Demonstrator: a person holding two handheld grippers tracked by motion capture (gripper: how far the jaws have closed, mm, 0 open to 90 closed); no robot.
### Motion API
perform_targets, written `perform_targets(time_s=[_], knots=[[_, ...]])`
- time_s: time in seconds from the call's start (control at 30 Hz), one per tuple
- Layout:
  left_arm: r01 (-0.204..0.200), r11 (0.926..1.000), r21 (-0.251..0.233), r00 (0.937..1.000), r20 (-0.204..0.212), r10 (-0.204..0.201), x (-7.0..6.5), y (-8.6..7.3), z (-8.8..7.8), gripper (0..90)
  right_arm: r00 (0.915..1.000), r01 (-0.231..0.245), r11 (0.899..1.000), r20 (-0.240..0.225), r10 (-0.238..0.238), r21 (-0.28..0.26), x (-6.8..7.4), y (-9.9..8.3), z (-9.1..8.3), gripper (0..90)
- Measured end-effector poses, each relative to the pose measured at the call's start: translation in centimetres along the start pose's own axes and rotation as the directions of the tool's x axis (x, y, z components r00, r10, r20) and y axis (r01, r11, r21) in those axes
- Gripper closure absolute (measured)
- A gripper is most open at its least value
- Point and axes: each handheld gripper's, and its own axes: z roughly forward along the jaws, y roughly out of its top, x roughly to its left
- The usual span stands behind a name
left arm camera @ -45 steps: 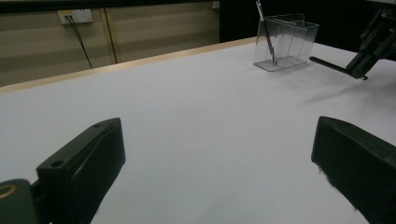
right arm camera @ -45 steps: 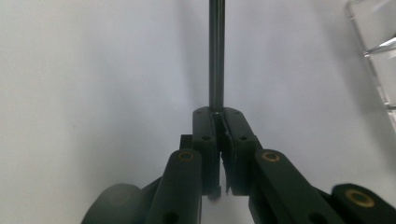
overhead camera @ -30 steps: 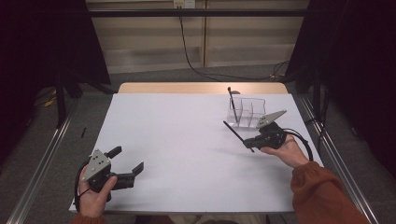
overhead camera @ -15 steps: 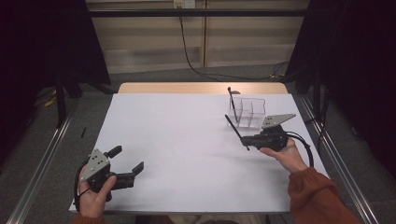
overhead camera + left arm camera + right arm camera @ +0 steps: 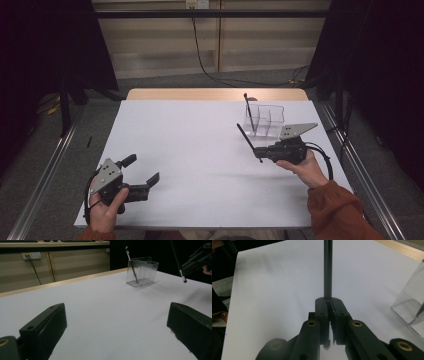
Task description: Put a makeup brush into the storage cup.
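Note:
A clear plastic holder [image 5: 264,120] with several compartments stands at the table's far right, and a thin dark brush [image 5: 248,107] leans in its left compartment. Just in front of it my right gripper [image 5: 257,151] is shut on a second thin black stick [image 5: 246,138], which points up and to the far left. In the right gripper view that stick [image 5: 327,270] runs straight out from the closed gripper [image 5: 329,307], with the holder [image 5: 412,302] at the right edge. My left gripper [image 5: 142,170] rests open at the near left with nothing between its fingers.
A white sheet [image 5: 200,150] covers the table, whose wooden far edge [image 5: 215,94] shows beyond it. Metal rails run along both sides. In the left gripper view the holder [image 5: 143,271] stands far ahead, with the right gripper [image 5: 197,260] and its stick [image 5: 178,262] beside it.
My right gripper has shifted very slightly to the right with the black stick still in it. The left gripper has stayed where it was.

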Motion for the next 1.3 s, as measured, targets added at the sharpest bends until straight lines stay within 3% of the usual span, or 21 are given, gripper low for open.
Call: perform_targets(time_s=[0.17,0.5,0.8,1.3], knots=[[-0.005,0.9999,-0.012,1.0,-0.001,0.005,0.0,0.6,0.5,2.6,0.9994,0.034,0.999,-0.013,-0.033,0.037,0.5,0.3,0.7,84.4],[-0.022,0.9996,0.016,0.9987,0.047,0.022,-0.9,0.6,2.1,2.6,0.9959,0.065,0.996,-0.067,-0.061,0.065,1.5,1.1,2.5,84.3],[-0.033,0.9994,0.011,0.9964,0.079,0.032,-1.4,1.5,4.0,2.5,0.99,0.092,0.993,-0.115,-0.082,0.081,2.0,1.7,3.2,84.3],[-0.092,0.9956,0.02,0.9845,0.152,0.088,-3.1,3.2,7.2,2.7,0.9755,0.157,0.978,-0.175,-0.133,0.136,3.0,3.3,4.7,84.3]])
